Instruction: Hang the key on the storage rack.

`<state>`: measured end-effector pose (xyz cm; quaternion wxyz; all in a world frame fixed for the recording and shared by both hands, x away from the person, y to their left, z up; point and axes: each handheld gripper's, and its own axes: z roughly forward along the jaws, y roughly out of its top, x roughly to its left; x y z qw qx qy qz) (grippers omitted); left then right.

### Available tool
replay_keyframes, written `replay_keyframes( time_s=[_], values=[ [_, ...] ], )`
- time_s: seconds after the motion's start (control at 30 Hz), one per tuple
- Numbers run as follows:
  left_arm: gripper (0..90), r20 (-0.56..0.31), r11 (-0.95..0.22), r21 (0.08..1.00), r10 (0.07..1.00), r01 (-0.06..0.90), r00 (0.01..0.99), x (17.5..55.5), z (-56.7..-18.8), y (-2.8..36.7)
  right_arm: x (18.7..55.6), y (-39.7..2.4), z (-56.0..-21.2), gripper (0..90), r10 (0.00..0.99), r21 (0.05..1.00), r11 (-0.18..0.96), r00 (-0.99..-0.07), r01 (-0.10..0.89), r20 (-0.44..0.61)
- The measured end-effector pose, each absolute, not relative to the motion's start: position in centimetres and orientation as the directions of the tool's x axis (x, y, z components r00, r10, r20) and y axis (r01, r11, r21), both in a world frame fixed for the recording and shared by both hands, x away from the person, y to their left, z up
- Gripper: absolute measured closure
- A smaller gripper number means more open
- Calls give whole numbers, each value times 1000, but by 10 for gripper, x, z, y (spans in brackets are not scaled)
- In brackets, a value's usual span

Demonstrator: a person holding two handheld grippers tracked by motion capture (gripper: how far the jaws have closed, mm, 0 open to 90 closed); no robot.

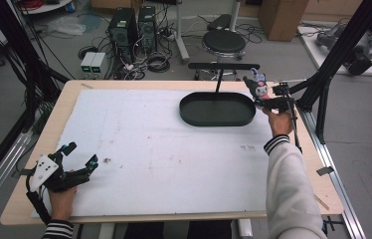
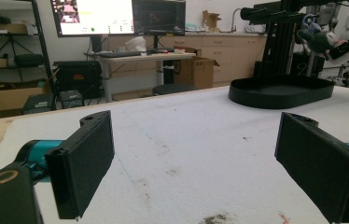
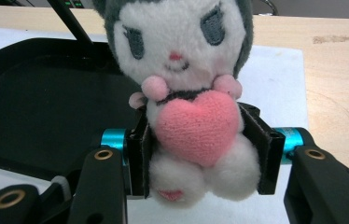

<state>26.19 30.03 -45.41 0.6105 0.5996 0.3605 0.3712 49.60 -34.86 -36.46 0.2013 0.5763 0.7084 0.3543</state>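
A small plush toy (image 3: 189, 98) with a white face, grey hood and pink heart is squeezed between the jaws of my right gripper (image 3: 200, 156), which is shut on its body. In the high view the plush toy (image 1: 256, 85) hangs at the right end of the black oval tray (image 1: 217, 118), held up by my right gripper (image 1: 268, 103). Far off in the left gripper view, the plush toy (image 2: 316, 38) hovers above the tray (image 2: 280, 97). My left gripper (image 1: 77, 158) rests on the white mat near the front left corner, open, with nothing between its pads (image 2: 86, 158).
A white foam mat (image 1: 164, 149) covers most of the wooden table (image 1: 74, 87). A black stand (image 1: 222, 67) rises behind the tray. Black frame posts (image 1: 333, 59) stand at the table's right edge. A stool, computers and cables lie on the floor beyond.
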Motion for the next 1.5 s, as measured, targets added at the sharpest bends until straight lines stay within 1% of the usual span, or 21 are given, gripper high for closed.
replay_keyframes(
  time_s=[0.03, 0.07, 0.1, 0.13, 0.17, 0.2, 0.23, 0.3, 0.4, 0.57, 0.7, 0.73, 0.77, 0.8, 0.87, 1.07, 1.23, 1.4, 1.5],
  values=[
    [123, 5, 5, 1000, 885, -21, 465, 262, -454, 300, 496, -348, -365, 504, 958, 735, 87, -259, 673, 124],
    [123, 5, 5, 1000, 885, -20, 465, 262, -454, 300, 496, -348, -365, 475, 955, 735, 91, -268, 672, 127],
    [123, 4, 6, 1000, 885, -20, 466, 262, -454, 300, 496, -347, -364, 396, 951, 740, 114, -289, 663, 113],
    [123, 2, 7, 1000, 885, -19, 465, 262, -454, 300, 496, -346, -364, 262, 950, 751, 133, -299, 647, 89],
    [123, -2, 12, 1000, 886, -19, 464, 262, -454, 300, 495, -344, -362, 159, 952, 758, 137, -296, 638, 77],
    [122, -4, 14, 1000, 886, -18, 464, 262, -454, 300, 493, -343, -360, 91, 950, 763, 136, -301, 631, 80],
    [123, -4, 14, 1000, 885, -17, 465, 262, -454, 300, 490, -341, -357, 87, 945, 772, 145, -317, 619, 77],
    [123, 3, 7, 1000, 885, -20, 465, 262, -454, 300, 481, -337, -351, 7, 940, 814, 146, -335, 562, 63],
    [123, 4, 6, 1000, 885, -20, 466, 262, -454, 300, 465, -332, -342, 4, 915, 855, 131, -393, 503, 91],
    [123, -1, 12, 1000, 886, -22, 464, 262, -454, 300, 427, -327, -339, 4, 869, 915, 151, -492, 373, 58],
    [122, 2, 8, 1000, 886, -18, 465, 262, -454, 300, 389, -325, -351, 4, 823, 949, 165, -568, 268, 17],
    [123, 1, 9, 1000, 886, -18, 464, 262, -454, 300, 382, -324, -354, 4, 814, 939, 192, -581, 285, 10],
    [122, 3, 4, 1000, 886, -14, 464, 263, -454, 300, 375, -322, -357, 4, 810, 942, 203, -586, 268, -8],
    [122, 3, 4, 1000, 886, -13, 464, 263, -454, 300, 365, -322, -363, 4, 806, 957, 192, -592, 216, -28],
    [123, 14, -5, 1000, 886, -20, 464, 262, -454, 299, 349, -324, -375, 4, 783, 970, 179, -620, 163, -40],
    [123, 11, -1, 1000, 888, -22, 461, 262, -454, 299, 330, -337, -405, 4, 788, 982, 115, -615, 148, 1],
    [123, 17, -7, 1000, 889, -23, 457, 261, -454, 299, 324, -345, -419, 4, 788, 990, 62, -614, 129, 30],
    [123, 20, -9, 1000, 890, -26, 455, 261, -454, 299, 316, -346, -433, 4, 789, 997, 39, -614, 71, 13],
    [123, 22, -12, 1000, 892, -27, 452, 261, -454, 298, 313, -344, -440, 4, 786, 997, 39, -618, 67, 11]
  ],
)
